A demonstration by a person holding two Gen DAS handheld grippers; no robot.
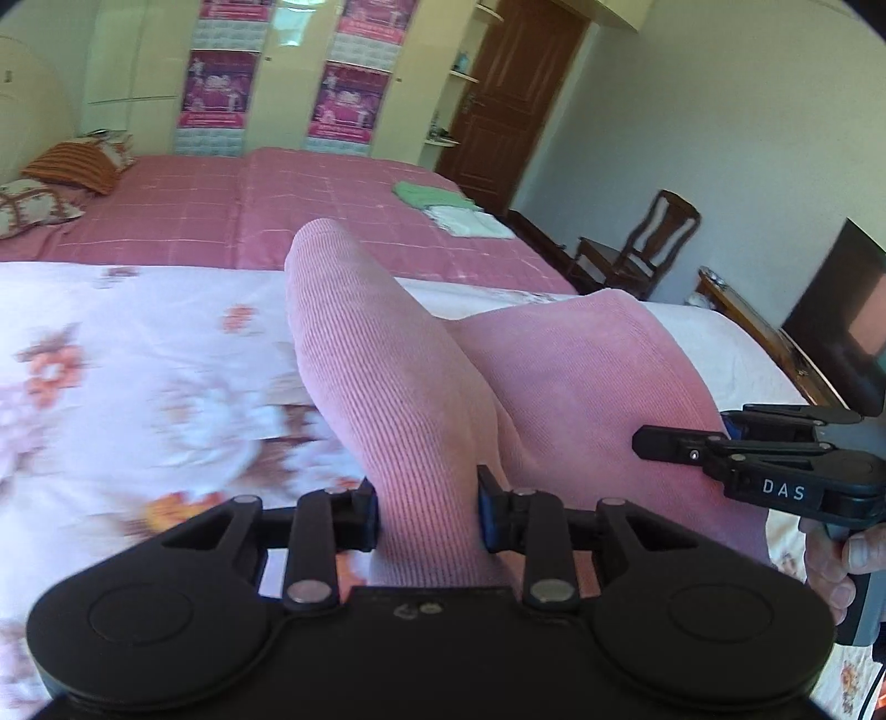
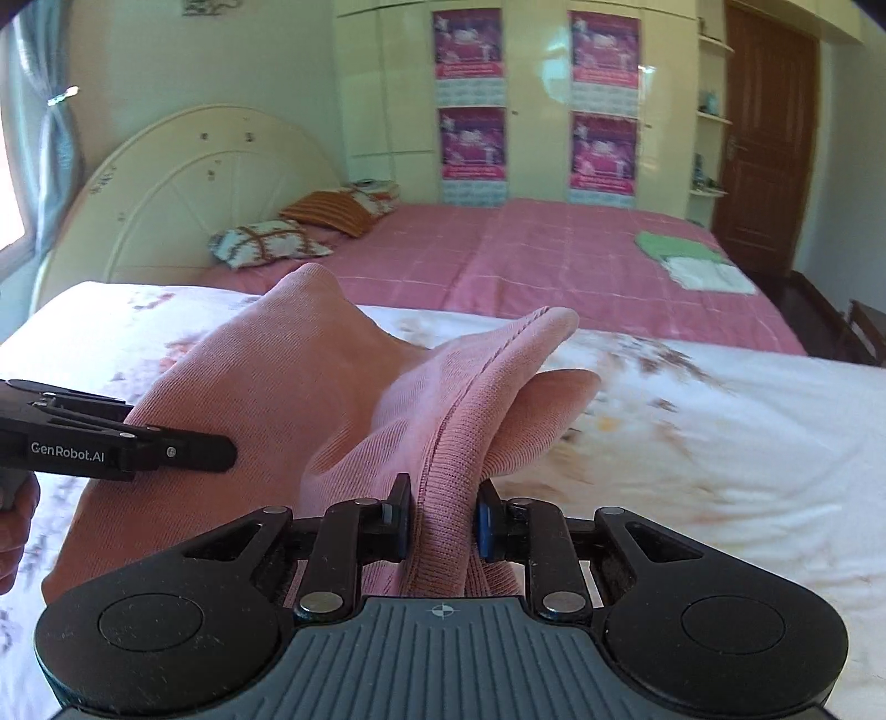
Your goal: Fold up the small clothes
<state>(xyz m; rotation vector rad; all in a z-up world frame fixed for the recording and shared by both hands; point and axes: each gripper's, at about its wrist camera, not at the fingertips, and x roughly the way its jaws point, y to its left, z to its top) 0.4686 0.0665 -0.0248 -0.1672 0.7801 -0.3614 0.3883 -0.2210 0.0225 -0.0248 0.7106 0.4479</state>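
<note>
Left gripper [image 1: 427,512] jaws clenched on pink garment [image 1: 387,365], right gripper [image 2: 441,520] jaws grasping its ribbed edge, floral bed [image 2: 720,421] beyond.

Garment [image 1: 387,387] over floral sheet [image 1: 138,360], folded clothes [image 1: 459,207] on bedspread [image 1: 221,216] behind, pillows [image 2: 266,241] at headboard [image 2: 166,183]

Blk grippers [image 1: 427,512], blue-padded jaws

Two grippers [image 1: 427,512] [image 2: 442,518], one pink garment [image 1: 387,387], two folded cloths [image 1: 432,194], two pillows [image 2: 266,243], four posters [image 2: 470,44].
</note>
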